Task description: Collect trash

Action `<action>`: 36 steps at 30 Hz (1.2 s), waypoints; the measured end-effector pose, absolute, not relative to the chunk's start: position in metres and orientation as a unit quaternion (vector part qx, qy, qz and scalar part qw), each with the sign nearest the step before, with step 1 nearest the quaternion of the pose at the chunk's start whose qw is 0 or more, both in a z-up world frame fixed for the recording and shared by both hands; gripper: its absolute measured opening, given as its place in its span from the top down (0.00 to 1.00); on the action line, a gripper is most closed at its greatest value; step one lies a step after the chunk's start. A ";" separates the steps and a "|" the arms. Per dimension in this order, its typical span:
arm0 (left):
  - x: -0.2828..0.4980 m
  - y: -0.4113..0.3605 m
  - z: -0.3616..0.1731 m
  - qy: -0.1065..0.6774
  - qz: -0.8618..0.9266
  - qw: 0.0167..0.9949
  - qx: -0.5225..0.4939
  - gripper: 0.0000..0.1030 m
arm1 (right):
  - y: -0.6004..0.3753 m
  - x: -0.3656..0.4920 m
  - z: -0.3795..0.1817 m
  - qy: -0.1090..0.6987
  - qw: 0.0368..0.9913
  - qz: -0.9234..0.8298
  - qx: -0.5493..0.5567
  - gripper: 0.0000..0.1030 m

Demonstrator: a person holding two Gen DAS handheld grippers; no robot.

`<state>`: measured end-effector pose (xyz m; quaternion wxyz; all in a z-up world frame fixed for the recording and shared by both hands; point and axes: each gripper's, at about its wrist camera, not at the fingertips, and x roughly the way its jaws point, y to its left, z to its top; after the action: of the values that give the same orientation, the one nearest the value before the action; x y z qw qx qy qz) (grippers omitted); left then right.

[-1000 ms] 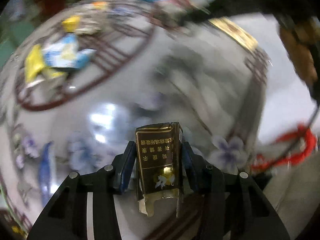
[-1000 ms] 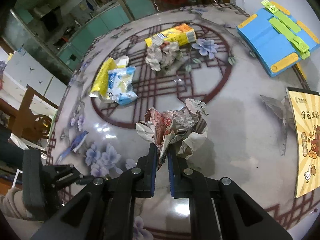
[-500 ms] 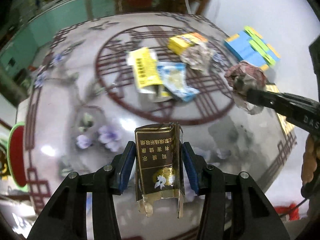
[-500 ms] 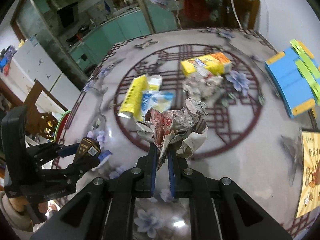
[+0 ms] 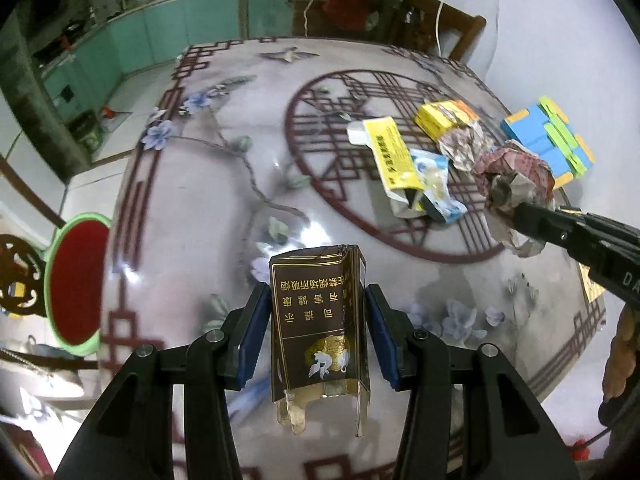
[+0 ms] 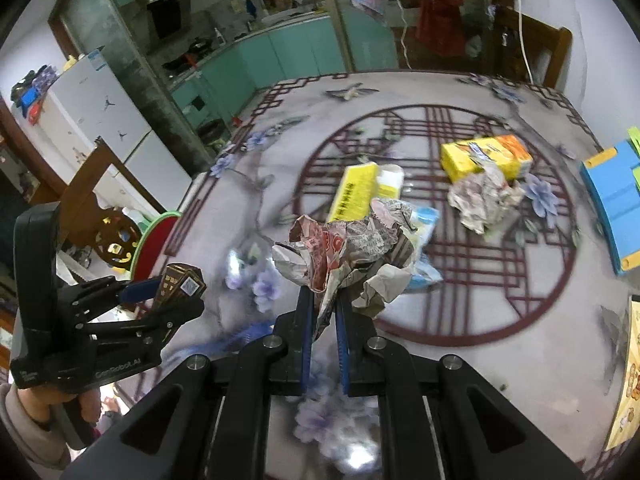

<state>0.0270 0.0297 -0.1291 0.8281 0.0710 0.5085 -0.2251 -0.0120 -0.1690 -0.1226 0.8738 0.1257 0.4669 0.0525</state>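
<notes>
My left gripper point(image 5: 316, 312) is shut on a dark brown cigarette pack point(image 5: 318, 320) and holds it above the table's near left part; it also shows in the right wrist view point(image 6: 168, 292). My right gripper point(image 6: 323, 300) is shut on a crumpled newspaper ball point(image 6: 344, 248), also seen in the left wrist view point(image 5: 514, 184). A red bin with a green rim point(image 5: 76, 280) stands off the table's left edge, also in the right wrist view point(image 6: 154, 240). On the table lie a yellow carton point(image 6: 354, 192), a blue-white wrapper point(image 6: 424, 240), a yellow box point(image 6: 486, 156) and a second paper ball point(image 6: 482, 200).
The round patterned table point(image 5: 224, 200) fills both views. A blue and green folder point(image 5: 548, 140) lies at its far right, a yellow booklet point(image 6: 624, 380) at the right edge. Wooden chairs point(image 6: 92, 196) stand to the left and behind.
Both grippers have swung left with their loads still held. The bin has come into view at the left, and the left gripper now shows in the right wrist view.
</notes>
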 end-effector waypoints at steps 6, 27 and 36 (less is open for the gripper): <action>0.035 0.051 -0.123 0.502 -0.214 0.835 0.066 0.55 | -0.142 0.000 -0.118 0.465 0.875 0.067 0.116 0.92; 0.070 0.131 -0.121 0.500 -0.193 0.843 0.056 0.55 | -0.050 0.049 -0.119 0.464 0.874 0.097 0.109 0.92; 0.085 0.155 -0.121 0.494 -0.208 0.843 0.051 0.63 | -0.022 0.060 -0.114 0.460 0.877 0.089 0.104 0.92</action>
<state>0.0849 0.1552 -0.1208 0.8427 0.0505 0.4941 -0.2079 0.0601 -0.0218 -0.1142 0.8775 0.1043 0.4597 0.0887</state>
